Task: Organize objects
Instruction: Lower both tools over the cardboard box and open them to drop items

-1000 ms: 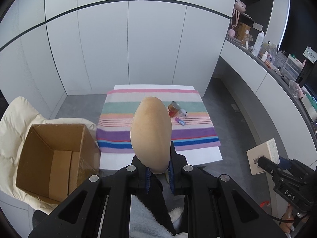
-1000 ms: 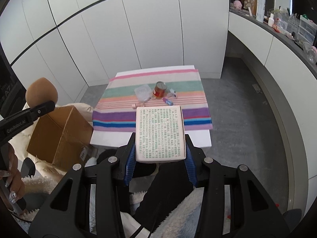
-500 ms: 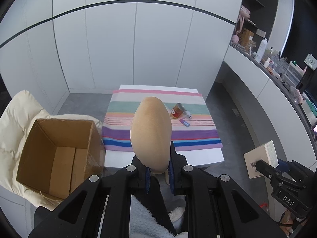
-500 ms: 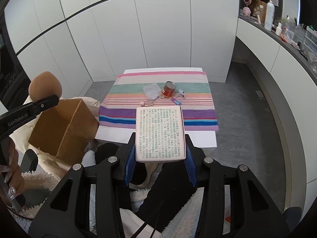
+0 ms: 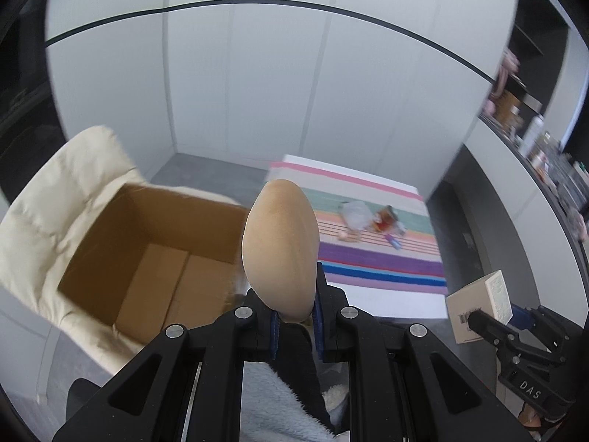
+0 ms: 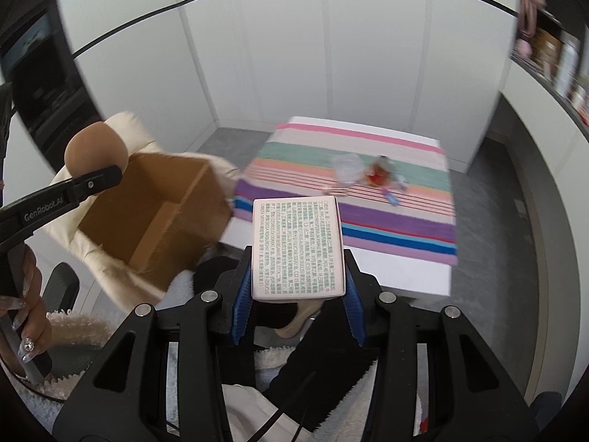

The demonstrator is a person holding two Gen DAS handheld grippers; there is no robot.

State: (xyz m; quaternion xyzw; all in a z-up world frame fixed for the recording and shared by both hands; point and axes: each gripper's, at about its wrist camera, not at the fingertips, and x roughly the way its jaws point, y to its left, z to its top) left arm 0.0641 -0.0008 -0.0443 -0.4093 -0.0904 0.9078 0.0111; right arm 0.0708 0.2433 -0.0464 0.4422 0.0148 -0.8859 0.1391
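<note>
My left gripper (image 5: 294, 326) is shut on a tan egg-shaped sponge (image 5: 280, 246), held upright just right of an open cardboard box (image 5: 147, 258). The sponge (image 6: 96, 149) and the left gripper also show at the left of the right wrist view, over the box (image 6: 158, 217). My right gripper (image 6: 297, 311) is shut on a white box with printed text (image 6: 297, 248), its pads pressing both sides; that white box (image 5: 480, 304) sits at the lower right of the left wrist view. A red can (image 6: 379, 175), a clear cup (image 6: 348, 167) and small items lie on the striped cloth (image 6: 368, 221).
The cardboard box rests on a cream padded seat (image 5: 48, 202). The striped cloth covers a low white table (image 5: 386, 296) on a grey floor. White cabinet doors stand behind. A crowded counter (image 5: 545, 154) runs along the right. A person's hand (image 6: 25, 316) holds the left gripper's handle.
Both grippers have swung to the left and rolled, so the cardboard box is now larger and nearer the middle and the table has slid right. Both grips are unchanged.
</note>
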